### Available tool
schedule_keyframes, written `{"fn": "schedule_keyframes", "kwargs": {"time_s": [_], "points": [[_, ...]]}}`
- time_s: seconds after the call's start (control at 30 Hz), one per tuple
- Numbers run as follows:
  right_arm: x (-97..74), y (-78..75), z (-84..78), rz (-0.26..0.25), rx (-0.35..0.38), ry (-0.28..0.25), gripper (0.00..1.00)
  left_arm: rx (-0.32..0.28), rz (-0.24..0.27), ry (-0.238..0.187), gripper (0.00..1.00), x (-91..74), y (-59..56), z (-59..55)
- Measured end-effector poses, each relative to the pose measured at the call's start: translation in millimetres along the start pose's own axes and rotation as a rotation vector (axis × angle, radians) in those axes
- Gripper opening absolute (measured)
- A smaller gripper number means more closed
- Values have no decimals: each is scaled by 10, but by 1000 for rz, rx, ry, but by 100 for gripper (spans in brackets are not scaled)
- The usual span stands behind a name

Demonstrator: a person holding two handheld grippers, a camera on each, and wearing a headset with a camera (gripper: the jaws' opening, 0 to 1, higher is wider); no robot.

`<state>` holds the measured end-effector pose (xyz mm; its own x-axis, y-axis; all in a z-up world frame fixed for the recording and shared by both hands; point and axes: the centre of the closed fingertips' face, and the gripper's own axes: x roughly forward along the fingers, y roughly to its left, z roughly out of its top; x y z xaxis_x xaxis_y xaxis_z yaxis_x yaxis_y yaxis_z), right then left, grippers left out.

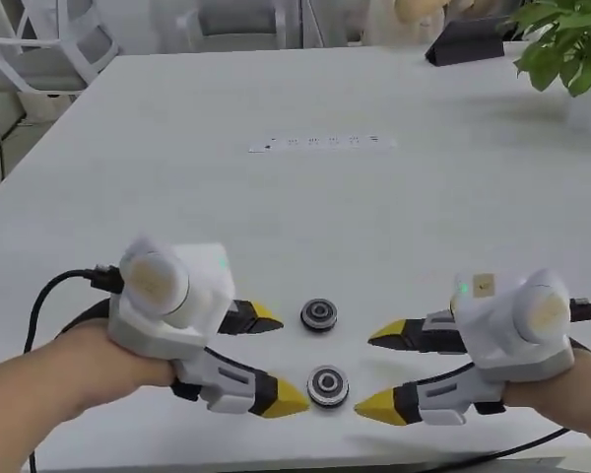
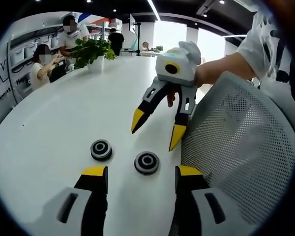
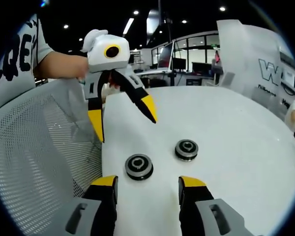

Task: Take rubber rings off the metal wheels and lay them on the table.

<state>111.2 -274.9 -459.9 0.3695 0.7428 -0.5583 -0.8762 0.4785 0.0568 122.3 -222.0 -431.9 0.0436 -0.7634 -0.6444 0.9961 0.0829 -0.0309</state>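
Currently on the white table (image 1: 276, 197), left to right.

- Left gripper (image 1: 288, 361): jaws spread wide, empty, tips pointing right at the wheels.
- Far wheel (image 1: 319, 314) and near wheel (image 1: 327, 385): lying flat, close together, between the two grippers by the table's near edge. Dark rubber rings (image 1: 312, 386) appear seated on both.
- Right gripper (image 1: 366, 371): jaws wide, empty, facing the left one.

Handling, as a judgement: the wheels are stiff, probably dense, and apt to skid on the smooth top. The rings are soft and stretchy. Pinch a ring at its outer rim and pin its wheel with the other gripper.
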Motion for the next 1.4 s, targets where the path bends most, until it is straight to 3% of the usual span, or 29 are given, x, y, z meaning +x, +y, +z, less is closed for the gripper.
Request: {"fn": "schedule_keyframes", "kwargs": {"time_s": [0.63, 1.03, 1.4], "points": [[94, 28, 27, 32, -13, 3, 40, 8, -52, 22, 40, 213, -82, -5], [101, 60, -2, 36, -5, 4, 40, 4, -75, 24, 26, 311, -145, 17], [85, 81, -9, 32, 0, 1, 39, 3, -73, 42, 19, 390, -142, -57]]}}
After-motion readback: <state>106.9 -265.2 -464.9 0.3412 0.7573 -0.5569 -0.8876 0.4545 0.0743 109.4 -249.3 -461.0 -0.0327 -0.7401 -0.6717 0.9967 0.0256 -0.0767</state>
